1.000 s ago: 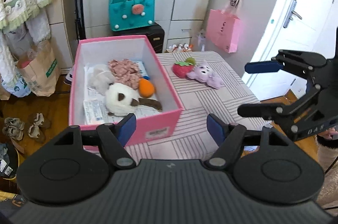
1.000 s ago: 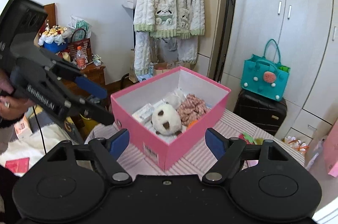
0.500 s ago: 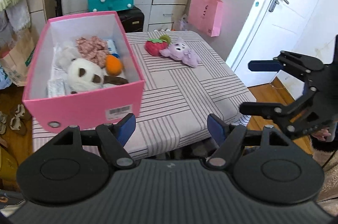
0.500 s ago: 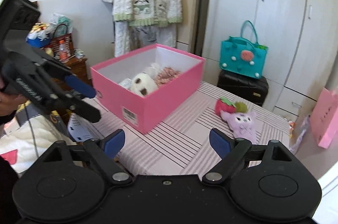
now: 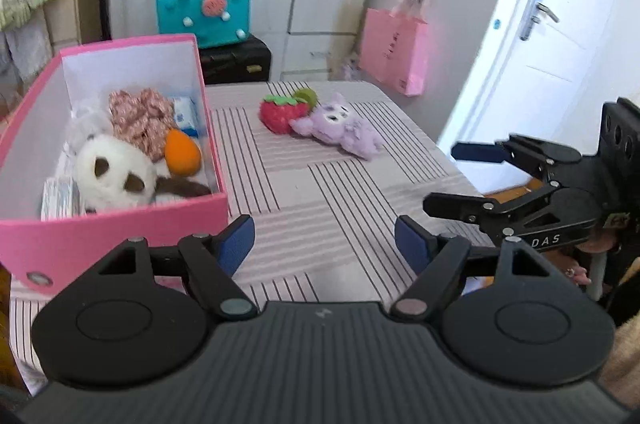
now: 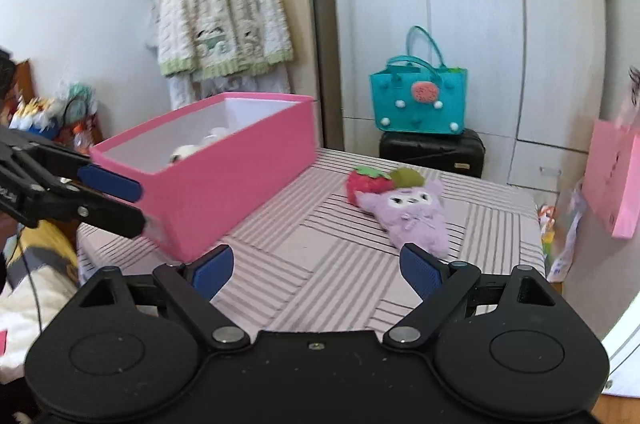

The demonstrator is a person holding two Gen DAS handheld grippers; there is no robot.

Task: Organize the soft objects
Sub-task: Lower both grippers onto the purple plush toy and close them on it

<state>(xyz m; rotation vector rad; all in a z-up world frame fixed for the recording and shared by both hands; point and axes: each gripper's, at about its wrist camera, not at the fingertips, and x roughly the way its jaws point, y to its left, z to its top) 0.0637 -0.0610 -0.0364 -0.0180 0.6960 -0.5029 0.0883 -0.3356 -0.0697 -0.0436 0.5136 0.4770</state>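
Note:
A pink box (image 5: 120, 224) (image 6: 224, 180) stands on the left of the striped table (image 5: 312, 224). It holds a white panda plush (image 5: 114, 174), a floral fabric piece (image 5: 138, 116) and an orange soft toy (image 5: 182, 154). A red strawberry plush (image 5: 278, 112) (image 6: 362, 184) and a purple plush (image 5: 340, 132) (image 6: 412, 216) lie together on the table's far side, with a green soft piece (image 6: 406, 178) behind them. My left gripper (image 5: 324, 248) is open and empty over the near table. My right gripper (image 6: 316, 270) is open and empty, facing the purple plush.
A teal bag (image 5: 204, 12) sits on a black case (image 5: 236, 60) behind the table. A pink paper bag (image 5: 394, 50) hangs at the right by a white door (image 5: 560, 36). A knit cardigan (image 6: 224, 20) hangs beyond the box.
Both grippers have moved back from the box and turned right towards the plush toys on the table. The jaws stay open and empty.

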